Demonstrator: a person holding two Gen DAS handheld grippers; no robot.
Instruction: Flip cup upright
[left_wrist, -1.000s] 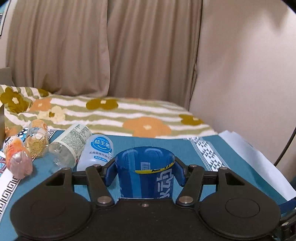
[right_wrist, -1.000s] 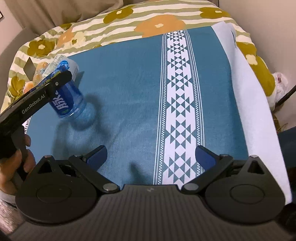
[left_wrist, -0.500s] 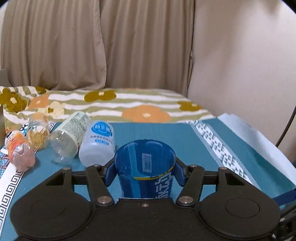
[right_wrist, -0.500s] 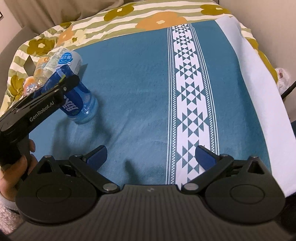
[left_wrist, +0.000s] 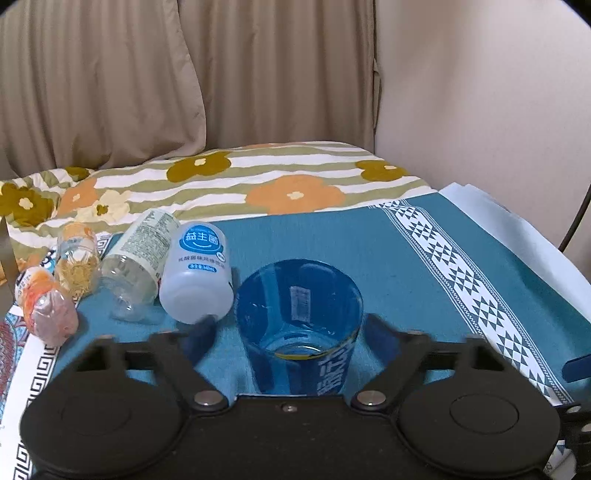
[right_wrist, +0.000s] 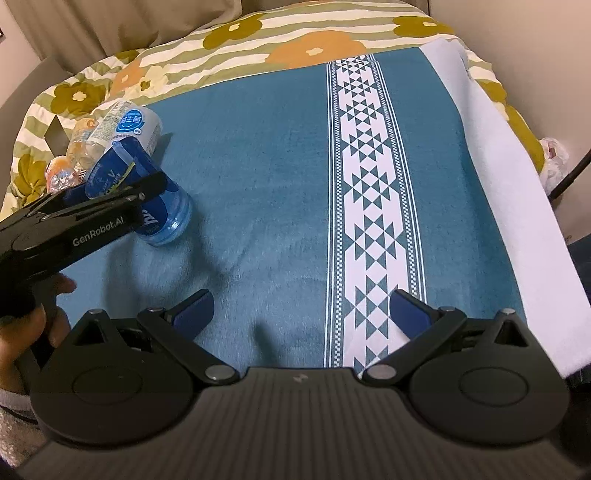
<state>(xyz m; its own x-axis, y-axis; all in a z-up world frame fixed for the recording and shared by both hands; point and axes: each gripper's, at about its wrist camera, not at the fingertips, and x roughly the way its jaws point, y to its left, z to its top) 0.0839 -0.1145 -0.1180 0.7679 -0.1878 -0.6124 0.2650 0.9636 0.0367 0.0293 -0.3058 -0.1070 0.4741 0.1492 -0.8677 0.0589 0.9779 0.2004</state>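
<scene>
The blue cup (left_wrist: 299, 325) stands mouth-up on the teal cloth (left_wrist: 332, 240), its base on the fabric, between the fingers of the left tongs (left_wrist: 291, 332). Those fingers are spread to either side of the cup's wall, with a gap showing on both sides (their tips are blurred). Just left of the cup lie several bottles on their sides: a white bottle (left_wrist: 199, 273) nearest, then a clear bottle (left_wrist: 140, 266), and two orange-labelled ones (left_wrist: 75, 266) beyond. From the right wrist view, the right tongs (right_wrist: 301, 310) hang above bare cloth with fingers wide apart and nothing between them, well to the right of the cup (right_wrist: 162, 218). A flowered, striped blanket (left_wrist: 229, 181) lies behind the cloth.
</scene>
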